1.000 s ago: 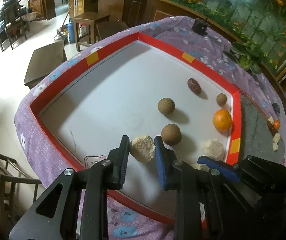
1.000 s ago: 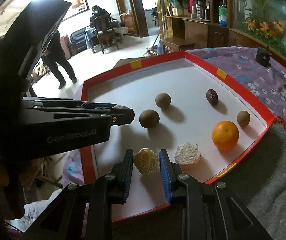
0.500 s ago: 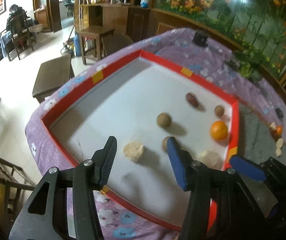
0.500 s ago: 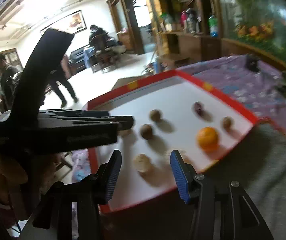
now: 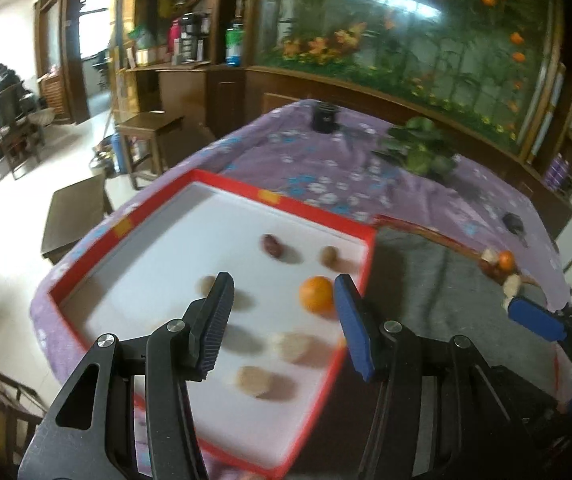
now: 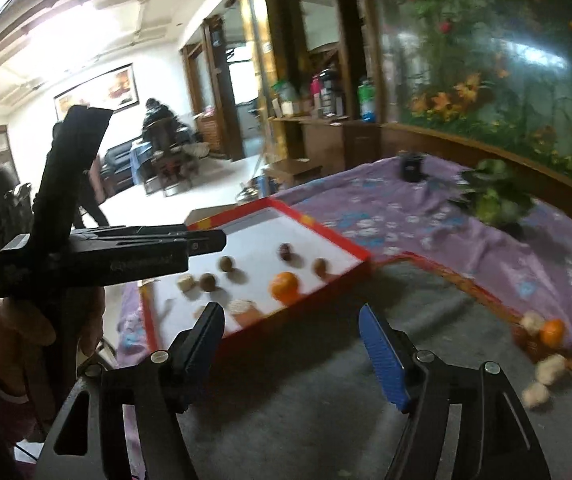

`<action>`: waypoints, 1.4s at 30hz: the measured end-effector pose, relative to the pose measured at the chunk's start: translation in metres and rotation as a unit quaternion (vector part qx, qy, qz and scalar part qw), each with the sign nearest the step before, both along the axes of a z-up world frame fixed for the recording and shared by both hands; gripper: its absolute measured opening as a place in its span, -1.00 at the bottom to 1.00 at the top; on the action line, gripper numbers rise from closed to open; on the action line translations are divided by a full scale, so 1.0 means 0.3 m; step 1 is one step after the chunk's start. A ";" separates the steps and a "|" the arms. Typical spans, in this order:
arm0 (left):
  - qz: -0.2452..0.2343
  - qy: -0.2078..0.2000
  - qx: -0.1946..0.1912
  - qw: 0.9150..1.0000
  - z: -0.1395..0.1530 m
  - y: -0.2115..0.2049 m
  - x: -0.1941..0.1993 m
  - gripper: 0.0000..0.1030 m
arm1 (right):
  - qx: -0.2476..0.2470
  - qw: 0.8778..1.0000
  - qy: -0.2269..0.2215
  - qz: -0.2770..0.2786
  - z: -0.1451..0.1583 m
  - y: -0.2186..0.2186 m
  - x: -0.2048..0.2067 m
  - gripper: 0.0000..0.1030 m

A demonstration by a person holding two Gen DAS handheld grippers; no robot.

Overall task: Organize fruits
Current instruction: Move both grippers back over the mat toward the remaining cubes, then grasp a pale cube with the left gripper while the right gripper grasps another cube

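A white tray with a red rim [image 5: 306, 210] holds an orange [image 5: 317, 294], a dark red date [image 5: 271, 246], brown balls [image 5: 329, 257] and two pale lumps [image 5: 292, 346] [image 5: 251, 380]. My left gripper [image 5: 283, 320] hovers open above the tray's near right part with nothing between its jaws. My right gripper [image 6: 292, 340] is over the grey mat [image 6: 346, 400], its jaws opening and empty. In the right wrist view, the tray [image 6: 318, 229] and orange [image 6: 284, 286] lie ahead, and a hand holds the left gripper [image 6: 217, 243] at the left.
At the mat's far right edge lie another orange [image 6: 552, 332] and pale lumps [image 6: 550, 368]. A purple flowered cloth [image 5: 326, 184] covers the table, with a green plant [image 5: 422, 148] and a small black object [image 5: 326, 118] at the back. People are in the room at the left.
Both grippers let go of their pale lumps, which now lie in the tray. Both opened wide, rose, pulled back and swung right toward the grey mat.
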State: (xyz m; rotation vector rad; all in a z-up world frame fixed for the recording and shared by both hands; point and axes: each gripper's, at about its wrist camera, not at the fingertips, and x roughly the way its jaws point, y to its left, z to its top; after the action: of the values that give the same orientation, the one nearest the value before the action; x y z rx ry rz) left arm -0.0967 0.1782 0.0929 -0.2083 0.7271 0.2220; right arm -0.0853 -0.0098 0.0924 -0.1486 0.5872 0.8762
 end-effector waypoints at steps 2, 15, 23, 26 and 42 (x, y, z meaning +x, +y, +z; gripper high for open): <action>-0.021 -0.001 -0.006 1.000 0.004 -0.053 0.022 0.01 | -0.010 1.000 -0.008 -0.020 0.004 -0.068 -0.006 0.32; -0.193 0.054 -0.009 0.980 -0.076 -0.512 0.223 0.01 | -0.030 0.977 0.023 -0.208 -0.091 -0.630 0.031 0.37; -0.245 0.098 -0.017 0.964 -0.147 -0.707 0.339 0.00 | -0.001 0.962 0.049 -0.270 -0.110 -0.809 0.086 0.38; -0.259 0.113 -0.020 0.959 -0.172 -0.776 0.364 0.00 | -0.004 0.962 0.047 -0.269 -0.106 -0.808 0.098 0.38; -0.274 0.124 -0.006 0.954 -0.266 -0.920 0.486 -0.50 | 0.003 0.962 0.063 -0.267 -0.123 -0.836 0.176 0.38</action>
State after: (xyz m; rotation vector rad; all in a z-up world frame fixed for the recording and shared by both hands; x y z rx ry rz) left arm 0.0493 -0.0977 0.0132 0.0172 1.0069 -0.2929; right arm -0.0326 -0.2606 0.0555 0.0720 0.7001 0.3622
